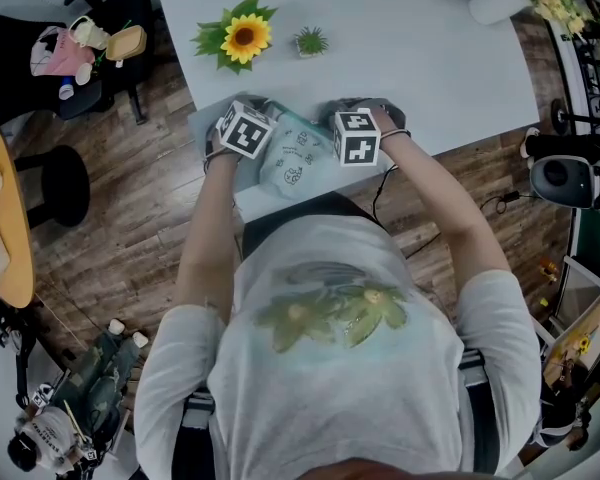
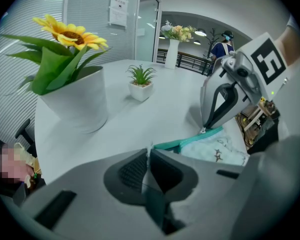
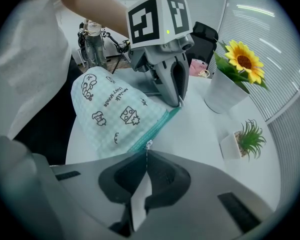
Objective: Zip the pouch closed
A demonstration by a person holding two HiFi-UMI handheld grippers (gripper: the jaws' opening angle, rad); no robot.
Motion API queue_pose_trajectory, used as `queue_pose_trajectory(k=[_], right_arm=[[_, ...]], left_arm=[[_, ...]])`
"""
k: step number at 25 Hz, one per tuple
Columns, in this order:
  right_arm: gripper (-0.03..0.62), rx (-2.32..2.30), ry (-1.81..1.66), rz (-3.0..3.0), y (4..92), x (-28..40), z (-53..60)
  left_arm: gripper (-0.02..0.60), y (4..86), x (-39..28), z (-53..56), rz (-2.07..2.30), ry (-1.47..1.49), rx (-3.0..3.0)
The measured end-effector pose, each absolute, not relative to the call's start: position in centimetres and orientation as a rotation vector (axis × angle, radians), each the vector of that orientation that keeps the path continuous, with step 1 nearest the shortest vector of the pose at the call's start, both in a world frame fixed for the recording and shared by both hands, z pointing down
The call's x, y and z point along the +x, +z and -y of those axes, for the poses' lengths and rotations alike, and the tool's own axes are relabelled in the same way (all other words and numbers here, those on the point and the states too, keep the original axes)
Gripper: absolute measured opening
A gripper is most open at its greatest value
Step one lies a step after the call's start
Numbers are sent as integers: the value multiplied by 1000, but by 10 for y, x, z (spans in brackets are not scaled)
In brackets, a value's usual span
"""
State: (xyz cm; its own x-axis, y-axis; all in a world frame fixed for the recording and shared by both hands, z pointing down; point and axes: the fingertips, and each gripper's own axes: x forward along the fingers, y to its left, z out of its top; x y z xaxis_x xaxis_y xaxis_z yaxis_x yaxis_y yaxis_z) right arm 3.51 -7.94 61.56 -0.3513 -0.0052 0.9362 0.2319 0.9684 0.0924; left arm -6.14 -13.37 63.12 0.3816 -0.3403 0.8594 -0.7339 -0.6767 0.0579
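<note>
The left tool has its jaws pressed together on the teal end of the pouch; a strip of the teal cloth sits between the dark pads. The right tool is also closed. At the very tips of its jaws it pinches the small metal zip pull. The two tools stand close to each other, both pointing steeply down, with the pouch between them.

There is one pouch. It is pale green with a check pattern and dark cartoon drawings, and a teal zip band runs along one long side. Its long axis goes from one tool to the other, about parallel to the near edge of the counter. The zip side points away from the person, toward the middle of the counter, and the soft body bulges back toward the person. The pouch is at the near edge of the counter, closer to the near left corner than to the right one.

Farther in on the counter, near its left edge, stands one sunflower in a white pot. Just beside it is one small green plant in a small white pot. Both are well apart from the pouch and the two tools.
</note>
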Motion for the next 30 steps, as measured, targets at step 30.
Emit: queue_pose_trajectory(k=[30], right_arm=[[18, -201, -288, 1859, 621, 53, 72]], left_arm=[[26, 634, -62, 134, 931, 1232, 2215]])
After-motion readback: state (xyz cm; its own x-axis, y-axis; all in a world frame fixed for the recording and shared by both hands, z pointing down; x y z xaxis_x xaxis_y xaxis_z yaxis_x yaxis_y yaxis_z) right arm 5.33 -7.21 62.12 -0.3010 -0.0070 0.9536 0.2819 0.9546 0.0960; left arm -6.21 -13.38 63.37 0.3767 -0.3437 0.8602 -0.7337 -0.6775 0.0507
